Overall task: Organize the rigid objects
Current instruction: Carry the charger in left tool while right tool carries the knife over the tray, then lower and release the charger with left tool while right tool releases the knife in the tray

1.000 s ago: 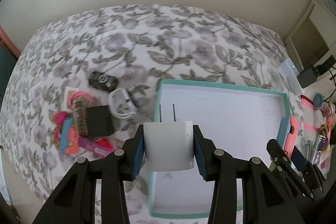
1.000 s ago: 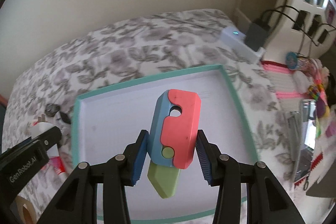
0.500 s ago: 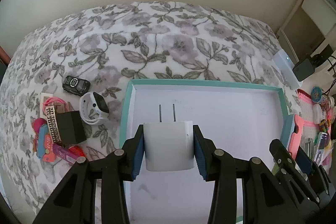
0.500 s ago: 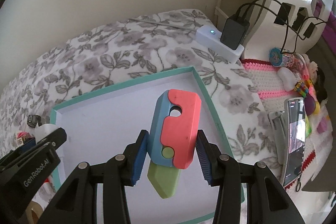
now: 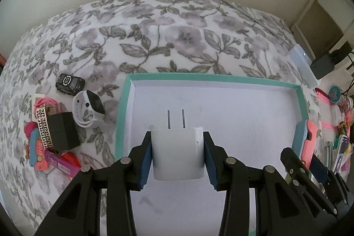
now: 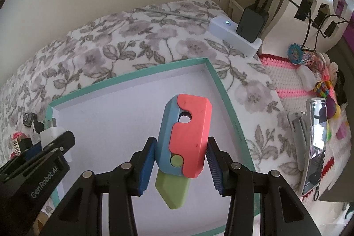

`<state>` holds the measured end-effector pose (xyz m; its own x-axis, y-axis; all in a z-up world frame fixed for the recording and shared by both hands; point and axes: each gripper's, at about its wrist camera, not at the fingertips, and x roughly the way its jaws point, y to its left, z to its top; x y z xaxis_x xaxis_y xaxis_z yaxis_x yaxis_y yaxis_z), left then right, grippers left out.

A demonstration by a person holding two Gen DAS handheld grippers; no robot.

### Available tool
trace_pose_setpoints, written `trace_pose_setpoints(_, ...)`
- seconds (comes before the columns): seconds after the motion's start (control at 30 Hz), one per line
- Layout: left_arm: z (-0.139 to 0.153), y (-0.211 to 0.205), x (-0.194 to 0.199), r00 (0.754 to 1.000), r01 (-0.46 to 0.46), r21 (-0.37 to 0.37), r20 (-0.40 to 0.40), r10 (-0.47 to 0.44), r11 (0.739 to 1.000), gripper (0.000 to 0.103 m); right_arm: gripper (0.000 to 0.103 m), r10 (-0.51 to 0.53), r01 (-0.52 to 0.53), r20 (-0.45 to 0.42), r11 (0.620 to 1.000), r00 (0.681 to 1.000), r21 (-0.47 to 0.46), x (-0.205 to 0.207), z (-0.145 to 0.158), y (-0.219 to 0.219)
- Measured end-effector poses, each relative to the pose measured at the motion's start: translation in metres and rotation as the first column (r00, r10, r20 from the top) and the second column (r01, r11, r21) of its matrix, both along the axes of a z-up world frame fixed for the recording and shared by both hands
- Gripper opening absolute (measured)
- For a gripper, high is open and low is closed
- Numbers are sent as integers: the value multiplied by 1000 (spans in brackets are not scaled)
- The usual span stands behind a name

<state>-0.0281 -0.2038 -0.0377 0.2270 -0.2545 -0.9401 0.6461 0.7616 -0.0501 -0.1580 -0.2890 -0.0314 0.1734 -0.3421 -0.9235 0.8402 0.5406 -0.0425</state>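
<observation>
Left wrist view: left gripper pinches a white plug adapter between its blue pads, both pads flat on the adapter's sides, two metal prongs pointing up the frame. The adapter sits at frame centre, over the white floor of a shallow teal-rimmed box that fills the middle and lower right.

The box lies on a grey floral blanket. At the left edge of the frame, outside the box, a loose cluster: a small black toy car, a white smartwatch just below it, a black cube against a patterned strip, and pink and red bits lower down (too jumbled to name).

Right wrist view: right gripper clamps a toy knife with a coral and blue handle, green blade tip pointing down the frame toward the camera. It hangs at frame centre, above the box's right half. The left gripper with the adapter shows at the left edge, at the box's left rim.

Upper right: a white power strip with a black charger plugged in. Far right: a phone on a pink-and-white crocheted mat.
</observation>
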Motion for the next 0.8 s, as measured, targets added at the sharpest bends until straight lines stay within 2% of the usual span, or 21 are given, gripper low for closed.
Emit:
trace_pose_setpoints(0.27, -9, 0, 1, 1000, -2, 16, -26, 3, 1000, 45, 48, 10, -10, -19, 1000, 1000, 13, 1, -7, 1)
trace_pose_setpoints(0.63, -31, 3, 6, 998, -22, 60, -65, 26, 998, 45, 48, 46, -41, -80, 997, 996, 67, 9, -38, 8)
trace_pose_setpoints(0.8, -36, 4, 6, 997, -25, 76, -70, 30, 997, 45, 48, 55, -49, -90, 996, 994, 69, 10, -42, 10)
